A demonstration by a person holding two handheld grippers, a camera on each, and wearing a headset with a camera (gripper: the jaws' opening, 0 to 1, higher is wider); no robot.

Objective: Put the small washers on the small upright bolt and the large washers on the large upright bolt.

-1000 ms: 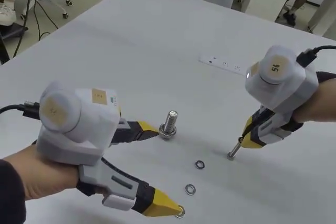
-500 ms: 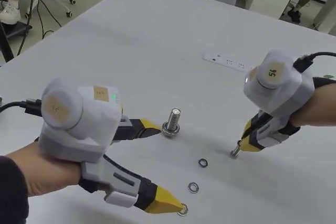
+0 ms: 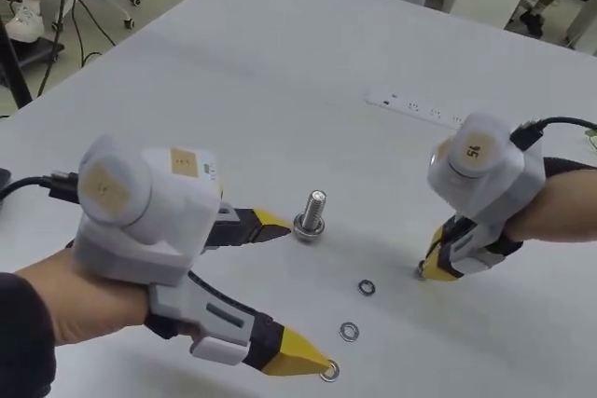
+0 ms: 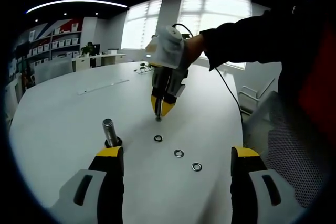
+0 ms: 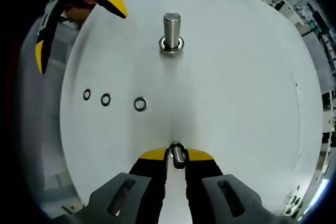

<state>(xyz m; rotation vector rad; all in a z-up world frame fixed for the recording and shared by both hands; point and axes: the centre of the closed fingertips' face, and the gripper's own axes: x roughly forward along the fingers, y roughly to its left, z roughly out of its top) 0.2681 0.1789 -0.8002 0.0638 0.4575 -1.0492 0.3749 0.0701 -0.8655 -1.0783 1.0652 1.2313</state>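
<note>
Since a sec ago the right claw (image 3: 431, 270) has sunk lower over the small bolt (image 5: 177, 156), which stands to the right of the large bolt (image 3: 312, 213). The shank that poked out below its tips is now mostly tucked btwn them. Its jaws pinch the bolt, both yellow tips touching it. This probably means it is steadying that bolt upright for washers.

The left claw (image 3: 291, 294) has barely shifted. It is spread wide and empty, w/ one tip just beside the large bolt and the other touching the farthest washer (image 3: 329, 372). The middle washer (image 3: 349, 331) and nearest washer (image 3: 367, 287) lie loose in a line toward the large bolt; none are threaded yet.

Both bolts are bright threaded steel cylinders. The large one has a wider ring at its foot, washer or flange, can't tell which. The washers are thin, flat, shiny rings. The bench (image 3: 280, 90) is smooth, matte, pale grey. The claw tips are yellow wedges.
</note>
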